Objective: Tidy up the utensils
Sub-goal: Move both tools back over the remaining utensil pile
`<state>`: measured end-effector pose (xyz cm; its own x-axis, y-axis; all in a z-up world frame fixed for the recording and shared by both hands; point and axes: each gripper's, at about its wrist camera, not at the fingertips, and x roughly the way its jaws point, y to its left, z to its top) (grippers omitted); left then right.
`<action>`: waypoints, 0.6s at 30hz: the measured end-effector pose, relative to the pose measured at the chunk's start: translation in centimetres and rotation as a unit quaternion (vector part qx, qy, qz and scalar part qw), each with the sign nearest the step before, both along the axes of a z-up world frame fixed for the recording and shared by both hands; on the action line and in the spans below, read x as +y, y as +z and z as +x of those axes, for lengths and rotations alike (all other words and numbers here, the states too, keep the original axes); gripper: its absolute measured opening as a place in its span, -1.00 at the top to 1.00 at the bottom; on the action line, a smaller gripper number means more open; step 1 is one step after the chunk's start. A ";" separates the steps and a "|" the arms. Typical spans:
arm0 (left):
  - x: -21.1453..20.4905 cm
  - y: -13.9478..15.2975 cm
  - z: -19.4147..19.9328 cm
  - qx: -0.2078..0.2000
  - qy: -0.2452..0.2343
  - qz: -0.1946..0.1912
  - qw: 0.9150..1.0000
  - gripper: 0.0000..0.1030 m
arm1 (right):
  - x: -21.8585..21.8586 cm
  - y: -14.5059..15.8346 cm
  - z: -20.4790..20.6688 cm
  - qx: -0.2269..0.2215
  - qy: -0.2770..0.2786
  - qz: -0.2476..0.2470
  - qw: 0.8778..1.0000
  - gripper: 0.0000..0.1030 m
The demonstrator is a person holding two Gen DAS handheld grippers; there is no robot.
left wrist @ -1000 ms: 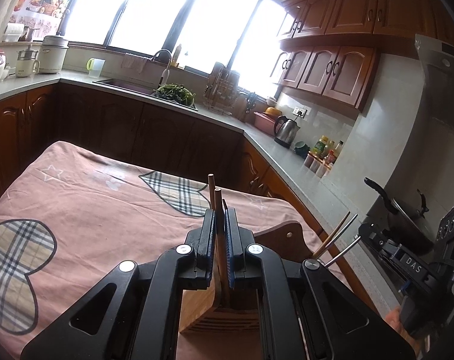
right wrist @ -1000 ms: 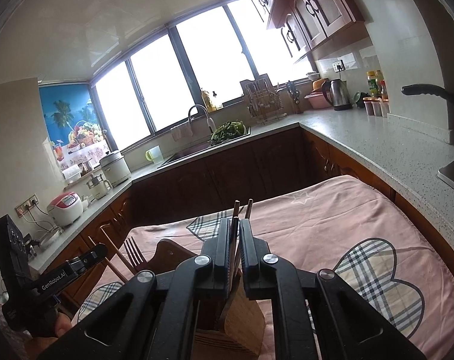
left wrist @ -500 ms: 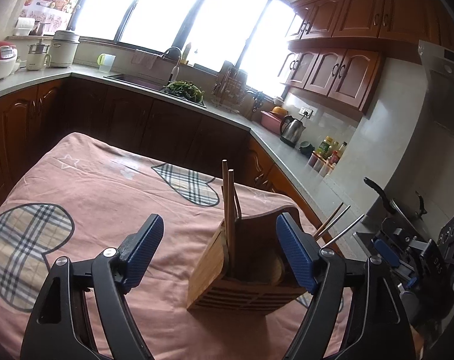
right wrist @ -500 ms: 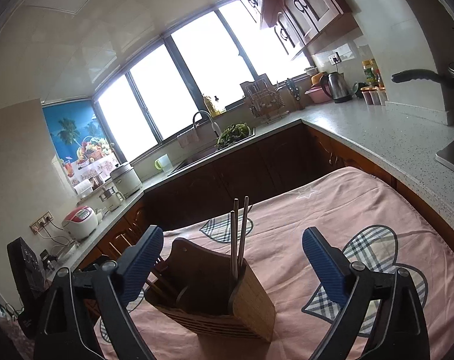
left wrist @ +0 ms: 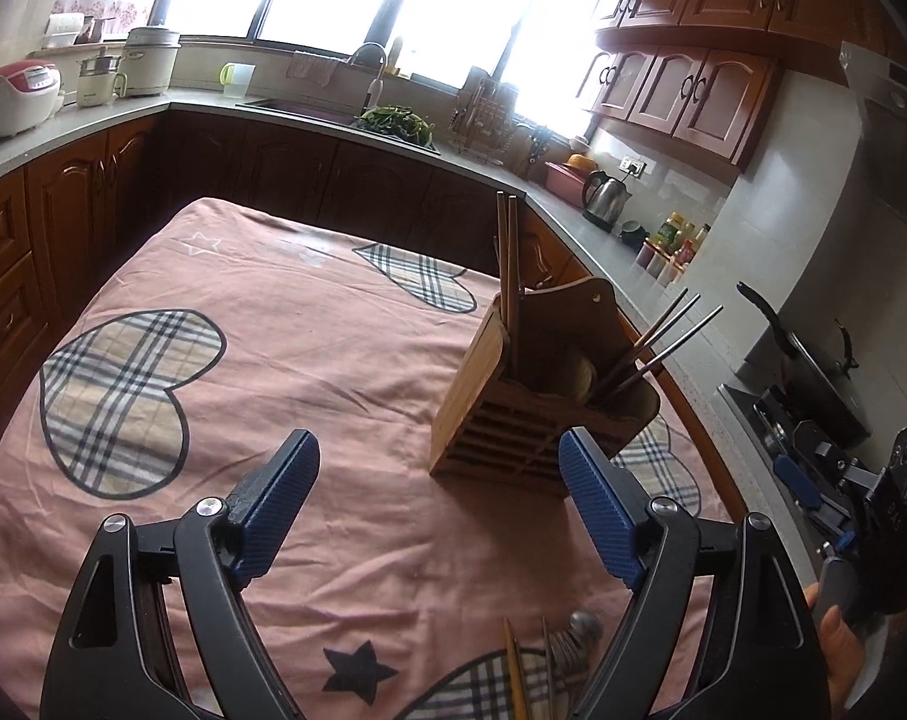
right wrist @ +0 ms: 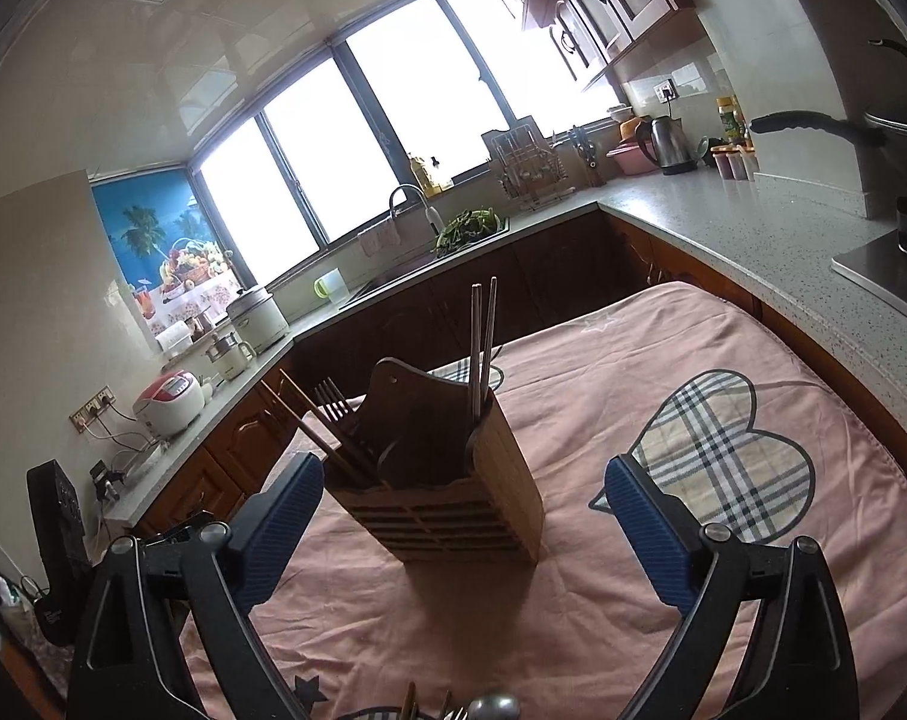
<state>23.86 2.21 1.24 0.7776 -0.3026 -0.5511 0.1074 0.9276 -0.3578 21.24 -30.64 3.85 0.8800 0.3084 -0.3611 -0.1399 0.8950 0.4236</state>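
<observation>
Utensils: most are already standing in the slatted bamboo utensil holder (left wrist: 540,387), which sits upright on the pink tablecloth with plaid hearts (left wrist: 285,372), toward the table's far right side in the left wrist view. A pair of brown wooden chopsticks (left wrist: 507,252) stands nearly straight up at the holder's left front corner. A few dark and metal sticks (left wrist: 663,336) lean out to the right from another compartment. In the right wrist view a metal fork (right wrist: 332,399) and more sticks lean out on the left side, and a thin metal chopstick pair (right wrist: 482,342) stands upright at the right corner. Can't really tell how the inside is divided up.

A small pile of loose cutlery (left wrist: 558,654) lies on the cloth at the near edge, with a wooden stick and a metal spoon head, partly hidden behind the gripper frame.

The left gripper (left wrist: 438,498) has its blue pads spread and still opening, nothing between them, holder just beyond. The right gripper (right wrist: 465,525) is spread wide too, empty, with the holder straight ahead past the tips. Nothing blocks either one.

Around: grey countertop (right wrist: 753,228), steel kettle (right wrist: 666,147), white rice cooker (right wrist: 168,405), black pan (left wrist: 813,354), sink with greens (left wrist: 393,117).
</observation>
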 end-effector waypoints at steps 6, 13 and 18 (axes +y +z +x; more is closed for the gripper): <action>0.3 -0.7 -2.8 0.010 -0.006 0.006 1.000 -0.63 | 0.1 -0.7 -2.9 0.014 0.003 0.001 1.000 -0.87; 0.3 -1.8 -5.6 0.020 -0.013 0.010 1.000 -0.63 | 0.1 -1.5 -5.9 0.022 0.005 0.002 1.000 -0.87; -0.2 -2.8 -7.3 0.028 -0.020 0.015 0.999 -0.63 | 0.2 -2.2 -7.5 0.029 0.009 -0.002 1.000 -0.87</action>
<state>16.53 2.04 -1.59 0.7328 -0.3158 -0.6027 0.1259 0.9334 -0.3361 13.78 -30.42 1.68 0.8518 0.3229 -0.4124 -0.1320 0.8943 0.4276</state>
